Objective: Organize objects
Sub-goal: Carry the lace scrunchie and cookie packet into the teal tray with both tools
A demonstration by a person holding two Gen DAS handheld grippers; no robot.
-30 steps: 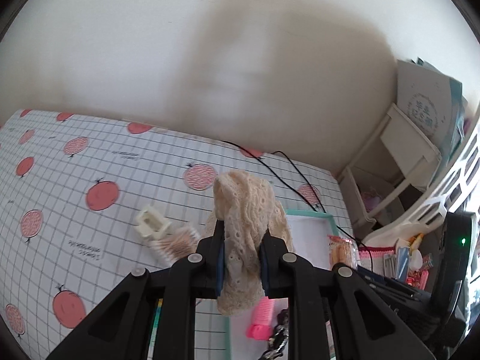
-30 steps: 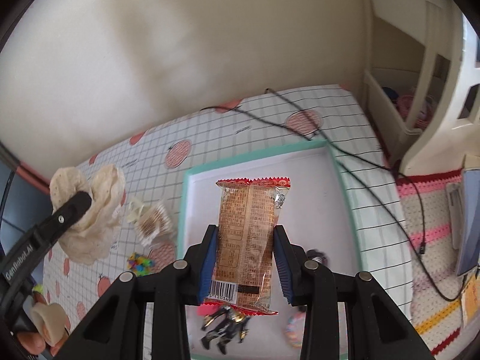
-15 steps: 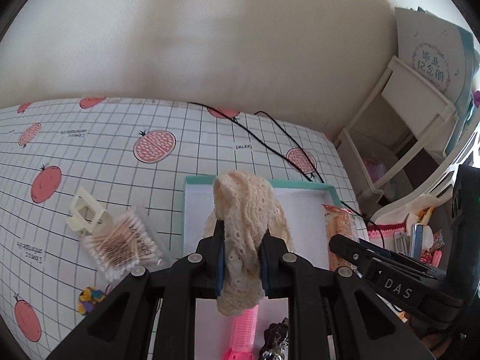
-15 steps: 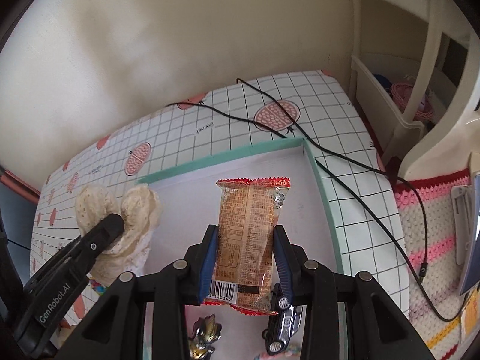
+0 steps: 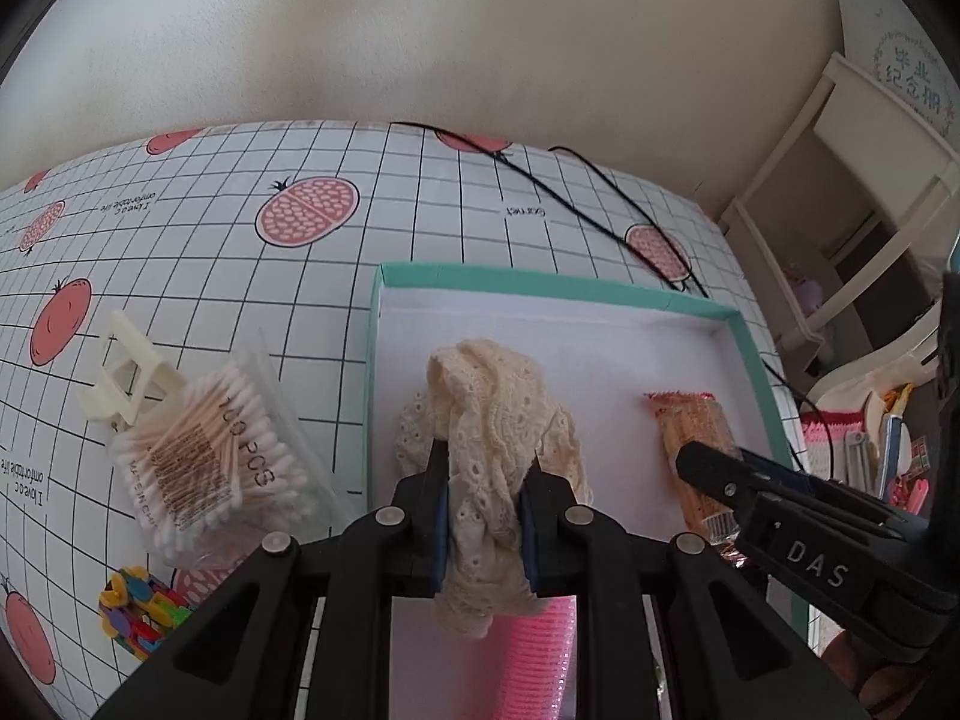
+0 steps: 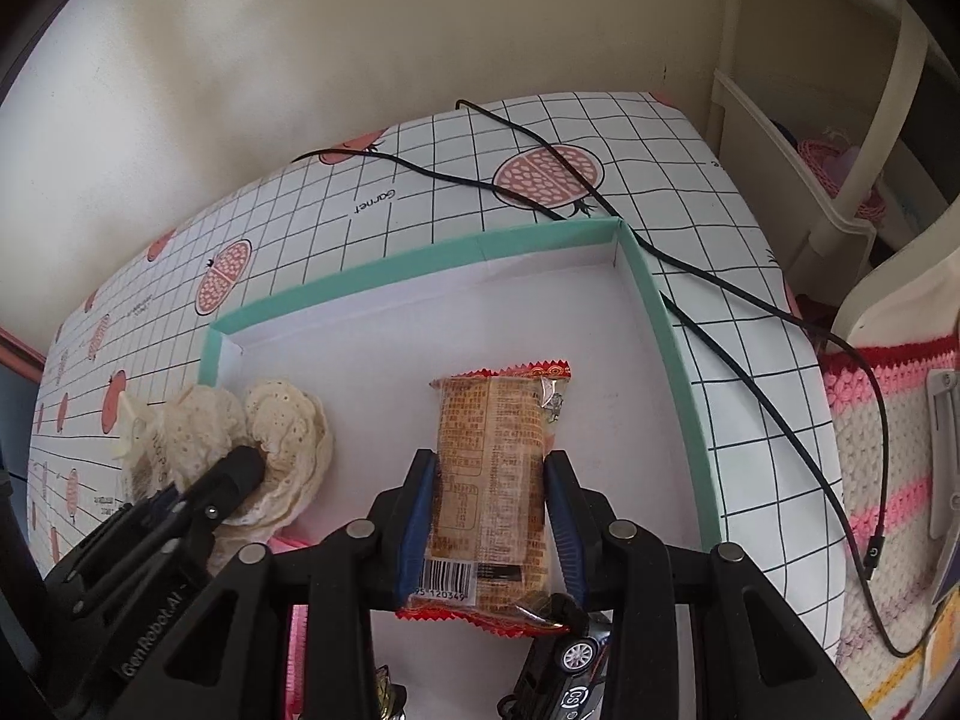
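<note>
L gripper (image 5: 483, 501): jaws clamped on cream lace fabric scrunchie (image 5: 498, 420), held over the left part of the white shallow tray with teal rim (image 5: 540, 285). R gripper (image 6: 489, 516): jaws clamped on orange plastic-wrapped snack bar (image 6: 495, 468), over tray centre. Vs 1 s ago: both lower and nearer the tray floor; scrunchie was over the grid-and-fruit tablecloth (image 5: 210, 252), now inside the rim. Bag of cotton swabs (image 5: 204, 462) and cream hair claw clip (image 5: 129, 372) lie just left of tray, unmoved.
</note>
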